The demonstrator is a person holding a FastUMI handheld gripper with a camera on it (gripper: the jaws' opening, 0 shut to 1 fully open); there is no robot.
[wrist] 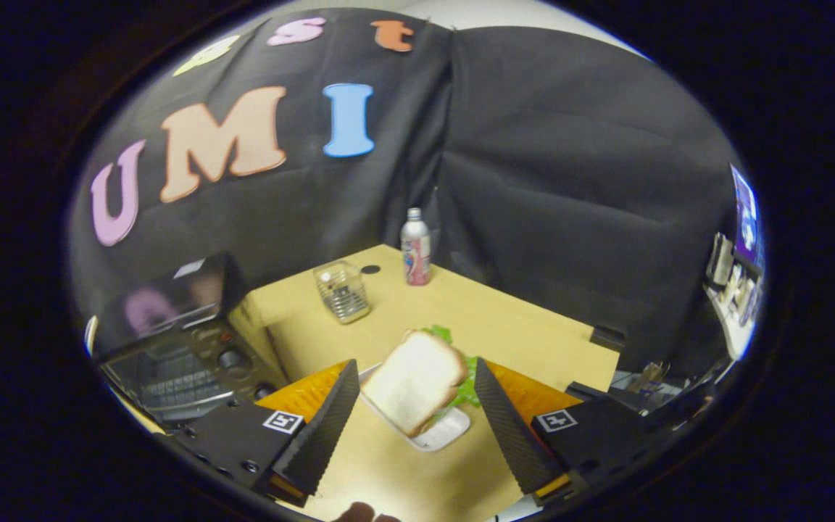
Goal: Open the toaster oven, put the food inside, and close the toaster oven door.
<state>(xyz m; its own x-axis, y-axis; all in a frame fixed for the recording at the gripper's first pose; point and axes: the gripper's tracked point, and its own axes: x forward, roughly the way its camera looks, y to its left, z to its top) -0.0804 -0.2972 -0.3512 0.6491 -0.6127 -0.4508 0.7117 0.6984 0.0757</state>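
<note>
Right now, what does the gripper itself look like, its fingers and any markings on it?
The gripper has two long wedge-shaped fingers with finely ribbed, textured inner faces. Each finger sits on a dark block body carrying a small square black-and-white tag. Orange panels show behind the fingers.

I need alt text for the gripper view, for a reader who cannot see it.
The open gripper hangs over a sandwich on a white tray, fingers either side, not touching. A toaster oven sits left; a glass jar and bottle stand beyond.

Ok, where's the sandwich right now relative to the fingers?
In the gripper view the sandwich lies on a white tray on the table, between the open gripper's fingers, with the toaster oven off to the left.
</note>
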